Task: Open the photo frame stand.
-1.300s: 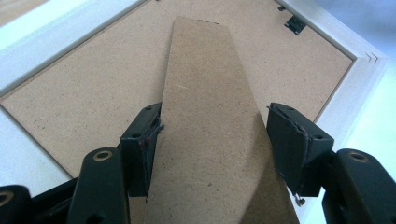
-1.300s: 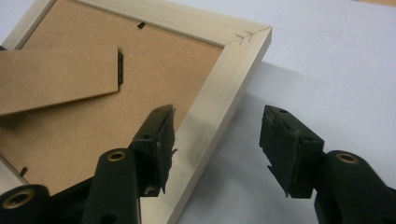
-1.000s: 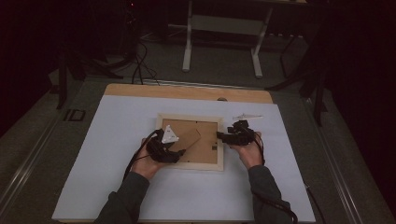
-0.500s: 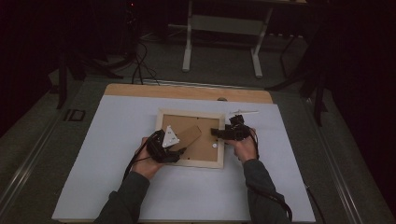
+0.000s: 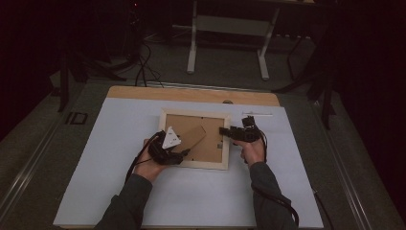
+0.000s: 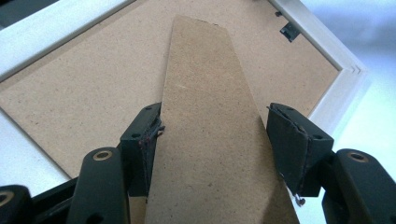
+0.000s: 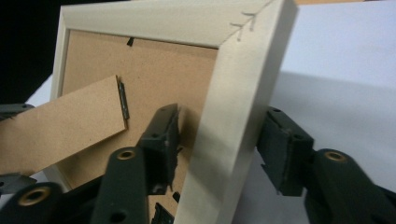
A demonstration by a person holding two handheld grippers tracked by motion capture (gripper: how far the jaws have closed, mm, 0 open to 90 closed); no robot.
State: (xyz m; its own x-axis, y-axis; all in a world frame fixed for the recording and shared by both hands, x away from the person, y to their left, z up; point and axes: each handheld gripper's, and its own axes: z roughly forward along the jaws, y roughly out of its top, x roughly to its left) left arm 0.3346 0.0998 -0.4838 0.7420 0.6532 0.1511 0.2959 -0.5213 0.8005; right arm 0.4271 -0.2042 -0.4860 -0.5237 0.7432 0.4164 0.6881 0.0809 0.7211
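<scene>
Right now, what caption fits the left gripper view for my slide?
The left gripper, jaws open, straddles the cardboard stand on the back of the picture frame.

A white sheet (image 5: 115, 139) covers most of the wooden tabletop (image 5: 191, 94), whose bare strip shows along the far edge. Beyond it, white metal table legs (image 5: 192, 43) stand on the grey floor, with black cables (image 5: 143, 62) nearby.
</scene>
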